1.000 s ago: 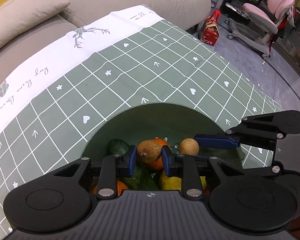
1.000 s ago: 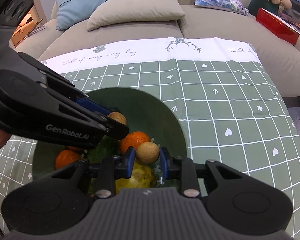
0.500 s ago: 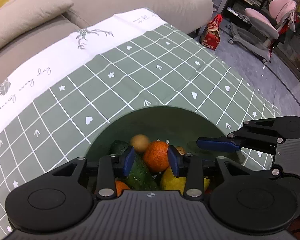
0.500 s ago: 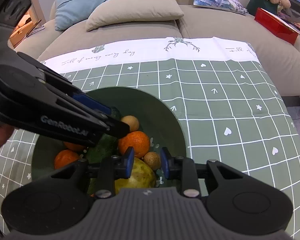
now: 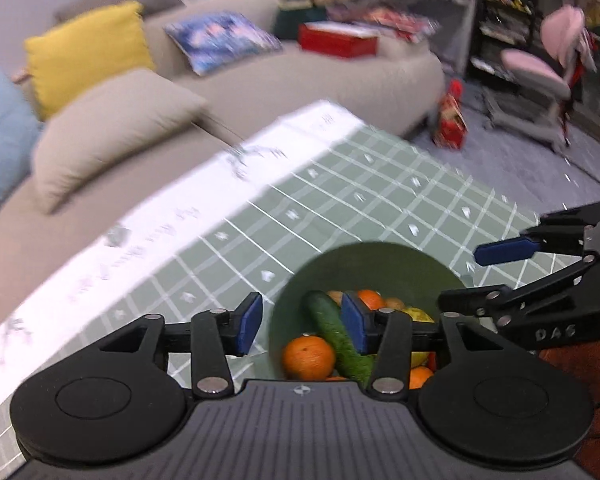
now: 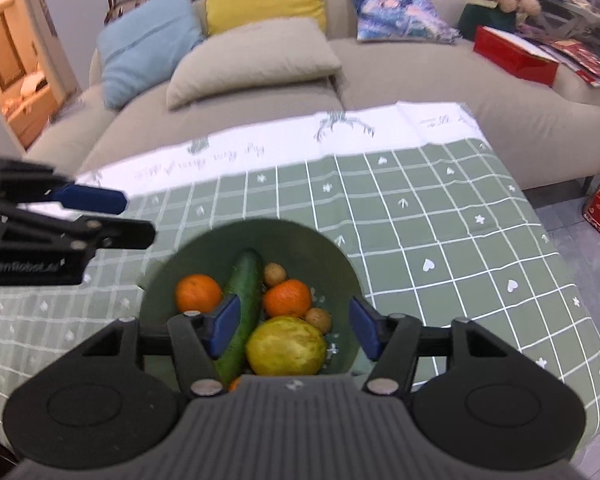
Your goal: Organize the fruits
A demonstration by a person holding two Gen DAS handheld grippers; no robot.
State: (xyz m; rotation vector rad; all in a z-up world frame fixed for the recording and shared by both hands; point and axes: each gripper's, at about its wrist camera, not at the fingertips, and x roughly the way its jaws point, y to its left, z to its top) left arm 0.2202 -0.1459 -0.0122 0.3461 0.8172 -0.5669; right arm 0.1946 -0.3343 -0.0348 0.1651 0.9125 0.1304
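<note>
We see the checked green tablecloth (image 6: 440, 216) with its blurred, unreadable script. On it sits our round green bowl (image 6: 340, 264), its near rim hidden, holding the cucumber (image 6: 244, 280), smooth oranges (image 6: 198, 292) and a yellow-green fruit (image 6: 286, 350). Our left gripper (image 5: 298, 322) and right gripper (image 6: 294, 330) gape, empty.

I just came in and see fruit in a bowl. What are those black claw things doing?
A person holds two grippers above a green bowl on the checked tablecloth. The left gripper and right gripper are both open and empty. Inside the bowl lie oranges, a cucumber, a yellow-green fruit and two small brown fruits. No fruit shows outside the bowl.
</note>
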